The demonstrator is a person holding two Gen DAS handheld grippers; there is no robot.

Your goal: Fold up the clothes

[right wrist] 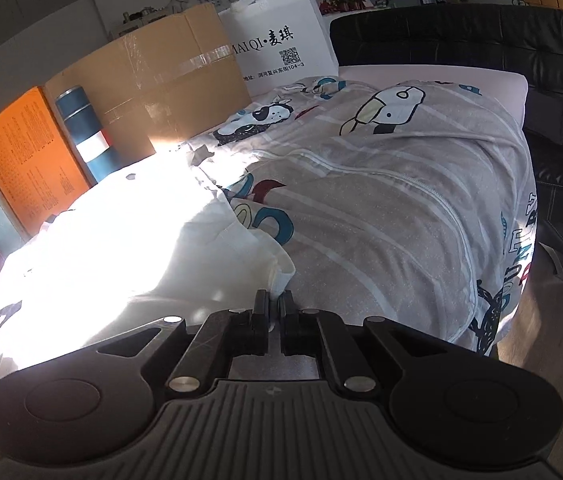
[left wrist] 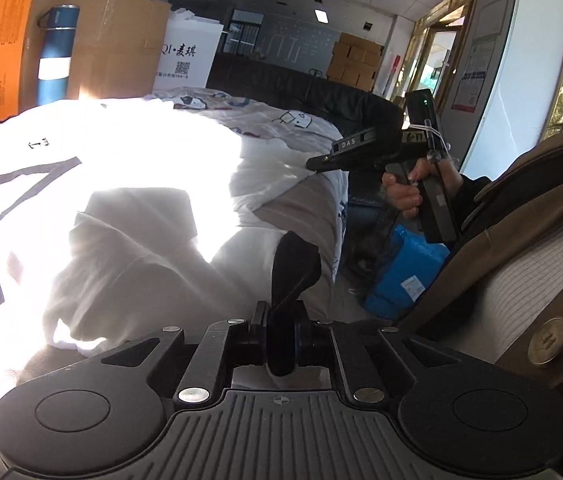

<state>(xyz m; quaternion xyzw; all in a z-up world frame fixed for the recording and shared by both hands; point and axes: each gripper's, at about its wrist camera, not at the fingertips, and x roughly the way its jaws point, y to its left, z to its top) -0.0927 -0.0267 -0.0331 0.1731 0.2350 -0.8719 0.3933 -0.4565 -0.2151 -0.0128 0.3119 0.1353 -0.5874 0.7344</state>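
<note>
**Garment pinched at two points on bed**

Left gripper [left wrist: 279, 320]: jaws pinch a black fabric strip [left wrist: 295, 268] of the white garment [left wrist: 121, 248] lying ahead. Right gripper [right wrist: 275, 308]: jaws pressed together on the garment's white edge [right wrist: 283, 276]; cartoon-print quilt [right wrist: 381, 200] ahead-right.

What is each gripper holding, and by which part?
Left gripper pinches the garment's dark cuff. Right gripper pinches the white garment's hem corner.
</note>
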